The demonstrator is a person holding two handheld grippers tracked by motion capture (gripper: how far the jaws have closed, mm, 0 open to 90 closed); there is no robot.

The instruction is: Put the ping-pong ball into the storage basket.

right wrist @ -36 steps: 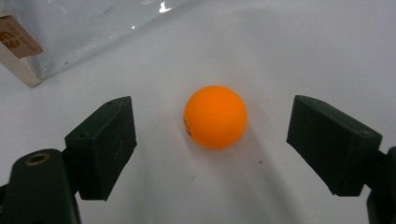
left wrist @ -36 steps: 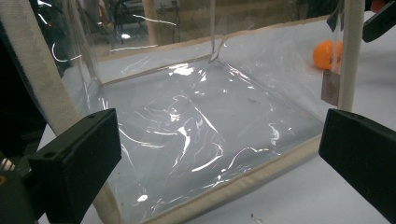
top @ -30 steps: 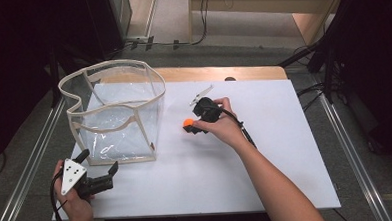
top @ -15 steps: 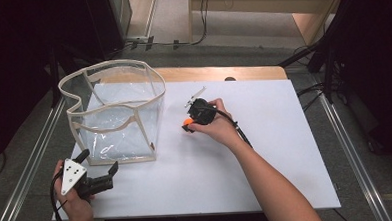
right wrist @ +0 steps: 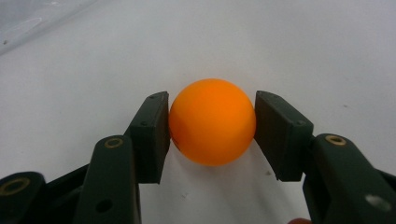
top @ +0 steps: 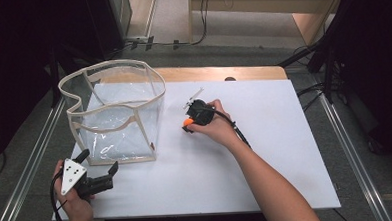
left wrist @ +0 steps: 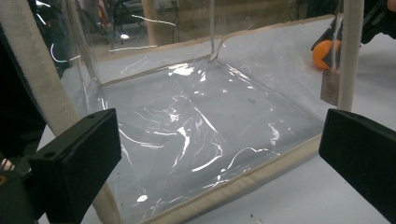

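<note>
An orange ball (right wrist: 212, 122) rests on the white table sheet between the two black pads of my right gripper (right wrist: 212, 128). Both pads press against its sides, and the jaws have just been closing onto it. From above, the ball (top: 188, 123) sits mid-table, right of the clear bag, with the right gripper (top: 189, 122) pointing left at it. My left gripper (top: 98, 161) is held near the front left corner, open and empty, facing the bag. In the left gripper view its jaws (left wrist: 219, 154) stand wide apart before the bag's wall (left wrist: 187, 130), and the ball (left wrist: 323, 53) shows through the plastic.
A clear plastic bag with cream fabric trim (top: 114, 111) stands open-topped at the left of the white sheet (top: 266, 157). A wooden table edge (top: 222, 73) runs along the back. Metal rails (top: 346, 149) flank both sides.
The right gripper stays at the orange ball with only a slight shift. The left gripper has not moved.
</note>
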